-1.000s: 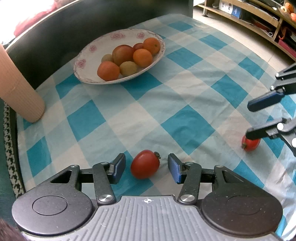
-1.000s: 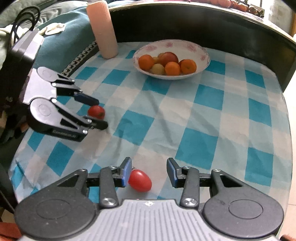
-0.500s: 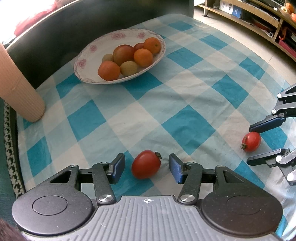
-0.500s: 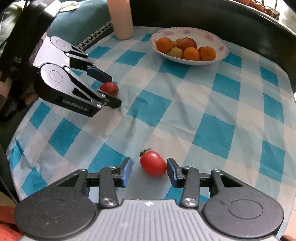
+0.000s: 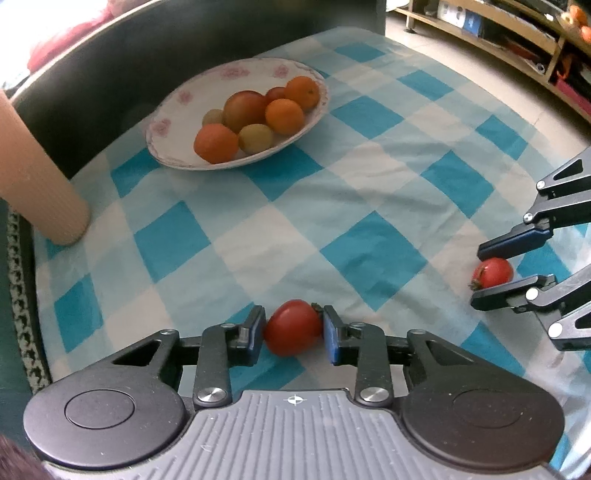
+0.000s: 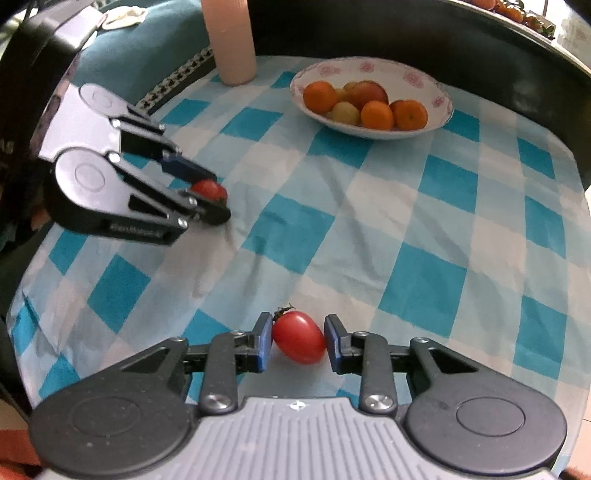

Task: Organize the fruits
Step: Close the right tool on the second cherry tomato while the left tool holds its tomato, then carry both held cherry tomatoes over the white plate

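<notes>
Two small red tomatoes lie on the blue-and-white checked cloth. In the left wrist view one tomato [image 5: 291, 328] sits between the blue pads of my left gripper [image 5: 293, 326], which is shut on it. The other tomato [image 6: 299, 336], stem up and to the left, is pinched by my right gripper [image 6: 298, 335]. Each gripper shows in the other's view: the right gripper [image 5: 495, 271] clamps its tomato [image 5: 493, 272] at the right, and the left gripper [image 6: 212, 197] hides half of its tomato [image 6: 208, 188]. A white flowered bowl [image 5: 184, 107] [image 6: 406, 77] at the back holds oranges and other fruit.
A ribbed pink cylinder [image 5: 33, 177] [image 6: 231, 40] stands at the cloth's far left corner. A dark curved rail [image 6: 480, 40] runs behind the bowl. Wooden shelves [image 5: 517, 29] stand on the floor beyond the table. Bare cloth [image 6: 369, 206] lies between the grippers and the bowl.
Both grippers have closed from open onto the tomatoes between their fingers. The right gripper first shifted so that its tomato came to the middle of its fingers.
</notes>
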Action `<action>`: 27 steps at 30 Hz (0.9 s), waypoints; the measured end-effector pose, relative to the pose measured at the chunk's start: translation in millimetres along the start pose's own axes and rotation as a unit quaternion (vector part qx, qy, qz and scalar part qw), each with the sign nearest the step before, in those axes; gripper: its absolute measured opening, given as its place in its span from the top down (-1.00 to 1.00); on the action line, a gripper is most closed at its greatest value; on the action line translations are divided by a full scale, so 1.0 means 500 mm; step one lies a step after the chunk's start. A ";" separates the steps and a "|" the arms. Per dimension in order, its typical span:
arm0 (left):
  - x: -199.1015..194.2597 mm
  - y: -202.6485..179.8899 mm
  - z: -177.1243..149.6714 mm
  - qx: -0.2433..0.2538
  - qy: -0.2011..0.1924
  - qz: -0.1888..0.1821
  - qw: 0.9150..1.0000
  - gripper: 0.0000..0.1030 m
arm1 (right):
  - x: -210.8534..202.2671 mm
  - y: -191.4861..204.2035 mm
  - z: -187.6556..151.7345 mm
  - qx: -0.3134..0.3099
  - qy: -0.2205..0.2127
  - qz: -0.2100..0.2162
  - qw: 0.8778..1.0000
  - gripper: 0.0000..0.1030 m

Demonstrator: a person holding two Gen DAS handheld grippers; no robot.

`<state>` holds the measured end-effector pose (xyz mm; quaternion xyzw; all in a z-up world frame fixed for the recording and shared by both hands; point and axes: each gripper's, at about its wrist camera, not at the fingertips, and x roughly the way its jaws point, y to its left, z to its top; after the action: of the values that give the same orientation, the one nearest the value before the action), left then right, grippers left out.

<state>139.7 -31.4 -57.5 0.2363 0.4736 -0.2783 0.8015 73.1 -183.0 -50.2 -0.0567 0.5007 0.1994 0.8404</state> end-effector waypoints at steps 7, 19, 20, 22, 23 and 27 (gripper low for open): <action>-0.007 -0.009 0.008 0.006 -0.008 0.003 1.000 0.22 | 0.002 -0.011 0.031 0.023 -0.015 -0.007 1.000 0.11; -0.018 -0.018 0.028 0.003 -0.022 0.006 1.000 0.22 | 0.002 -0.016 0.071 0.044 -0.039 -0.025 0.998 0.11; -0.018 -0.019 0.029 0.002 -0.023 0.006 1.000 0.22 | 0.002 -0.015 0.073 0.044 -0.040 -0.026 0.998 0.11; -0.019 -0.021 0.032 0.003 -0.024 0.007 1.000 0.22 | 0.002 -0.012 0.076 0.043 -0.042 -0.027 0.998 0.11; -0.019 -0.021 0.033 0.003 -0.025 0.006 1.000 0.22 | 0.002 -0.011 0.079 0.043 -0.043 -0.027 0.998 0.11; -0.024 -0.024 0.040 0.004 -0.030 0.007 1.000 0.21 | 0.000 -0.009 0.084 0.042 -0.048 -0.028 0.998 0.11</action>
<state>139.6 -50.3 -39.2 0.2342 0.4463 -0.2815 0.8166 109.4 -174.6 -30.1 -0.0257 0.4657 0.1572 0.8705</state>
